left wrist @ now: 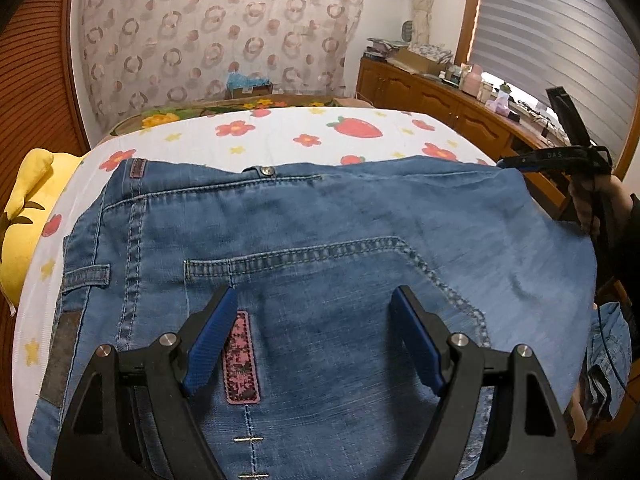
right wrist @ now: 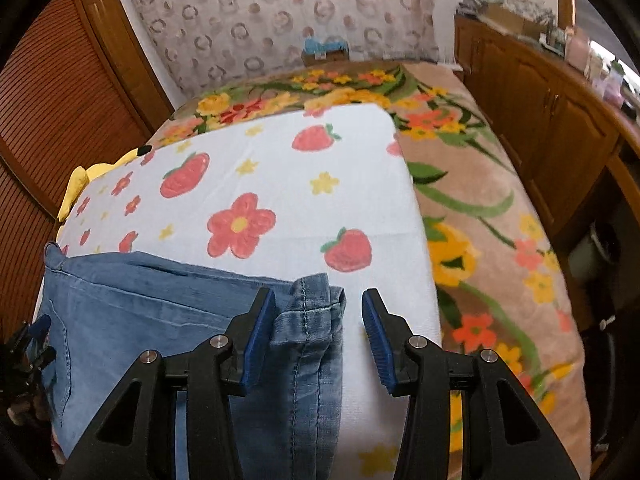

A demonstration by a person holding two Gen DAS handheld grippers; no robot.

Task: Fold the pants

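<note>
Blue jeans point(left wrist: 320, 220) lie flat on a white strawberry-print cloth point(left wrist: 280, 132), back pocket and pink patch point(left wrist: 240, 356) facing up, waistband to the left. My left gripper point(left wrist: 316, 300) hovers open over the pocket area with nothing between its pads. In the right wrist view the jeans point(right wrist: 140, 300) end in a doubled leg hem point(right wrist: 316, 308). My right gripper point(right wrist: 318, 294) stands open around that hem, with a gap showing at the right pad. The right gripper point(left wrist: 516, 162) also shows in the left wrist view, at the denim's far right corner, held by a hand point(left wrist: 588, 208).
The white cloth point(right wrist: 280, 184) covers part of a floral blanket point(right wrist: 480, 220) on a bed. A yellow plush toy point(left wrist: 28, 208) sits at the left edge. A wooden cabinet point(left wrist: 440, 96) with clutter runs along the right. A slatted wooden door point(right wrist: 60, 100) stands at the left.
</note>
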